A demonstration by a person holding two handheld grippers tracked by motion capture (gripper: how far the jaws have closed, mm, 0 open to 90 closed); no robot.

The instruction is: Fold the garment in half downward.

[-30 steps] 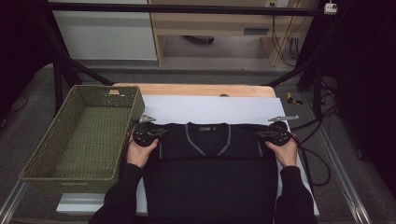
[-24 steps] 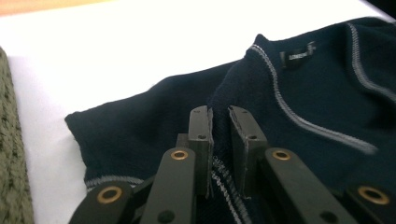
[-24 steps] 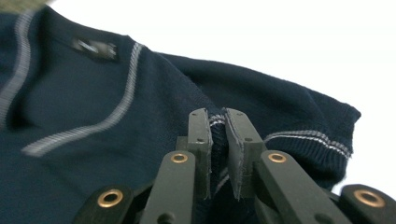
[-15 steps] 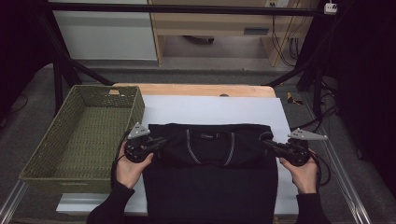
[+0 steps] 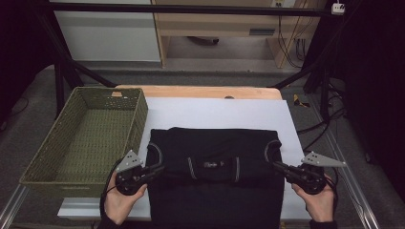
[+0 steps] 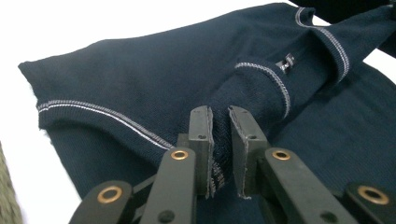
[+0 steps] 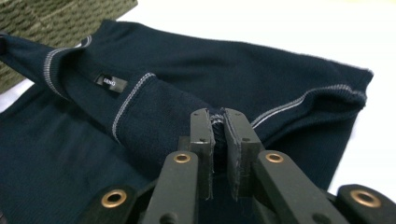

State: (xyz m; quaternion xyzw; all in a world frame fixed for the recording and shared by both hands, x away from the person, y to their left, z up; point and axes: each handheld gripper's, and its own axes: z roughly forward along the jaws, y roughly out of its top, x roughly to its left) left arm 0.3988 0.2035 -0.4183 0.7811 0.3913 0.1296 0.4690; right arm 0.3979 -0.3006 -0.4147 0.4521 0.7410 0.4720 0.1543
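A dark navy knit garment with pale stitching lies on the white sheet; its collar end is folded back over its body. My left gripper is at the fold's left end, shut on a pinch of the fabric, and my left gripper's jaws show knit between them. At the fold's right end my right gripper is shut on the fabric too. From my right gripper the cloth runs off toward the collar label.
A green woven basket stands left of the sheet, close to the garment's left edge. The wooden table edge shows beyond the sheet. Black frame bars and cables sit at the back and right.
Both grippers have drawn toward the person and slightly apart, pulling the garment's collar end back over its body into a fold.
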